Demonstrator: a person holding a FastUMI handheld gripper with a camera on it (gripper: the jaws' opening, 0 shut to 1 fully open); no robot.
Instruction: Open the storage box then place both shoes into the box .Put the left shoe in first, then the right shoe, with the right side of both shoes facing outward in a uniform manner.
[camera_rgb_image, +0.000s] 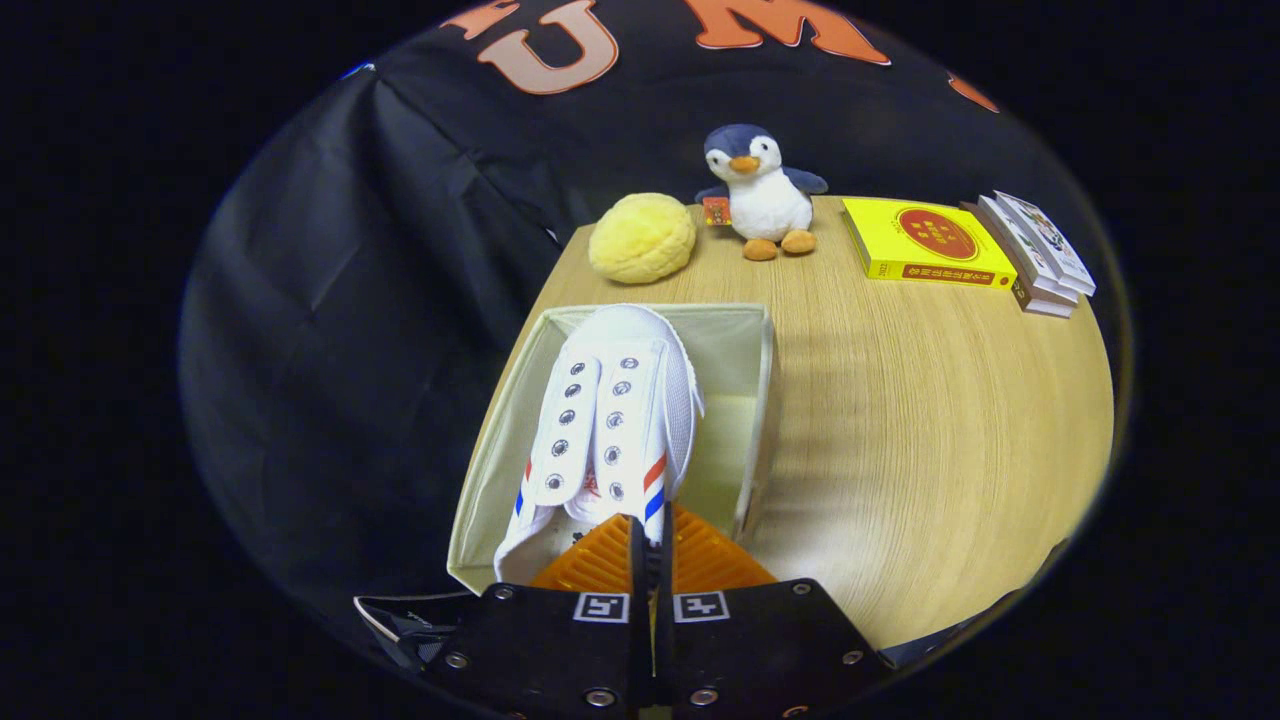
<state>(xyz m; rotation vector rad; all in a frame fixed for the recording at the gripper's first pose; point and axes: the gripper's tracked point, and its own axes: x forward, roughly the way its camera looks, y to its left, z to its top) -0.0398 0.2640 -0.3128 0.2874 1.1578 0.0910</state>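
Note:
A white canvas shoe (610, 410) with red and blue stripes hangs toe-away over the open beige storage box (765, 400). My gripper (650, 535) is shut on the shoe's heel collar, its orange fingers (600, 565) pressed close together on the fabric. The shoe's toe points to the box's far wall and its body sits inside the box opening, toward the left side. The box stands at the near left corner of the wooden table (920, 440). Whether the shoe's sole touches the box floor is hidden.
Beyond the box lie a yellow plush ball (641, 237), a penguin toy (762, 193) and a small orange card (716, 210). A yellow book (925, 243) and a stack of books (1038, 253) sit at the far right. Black cloth (350, 300) hangs left of the table.

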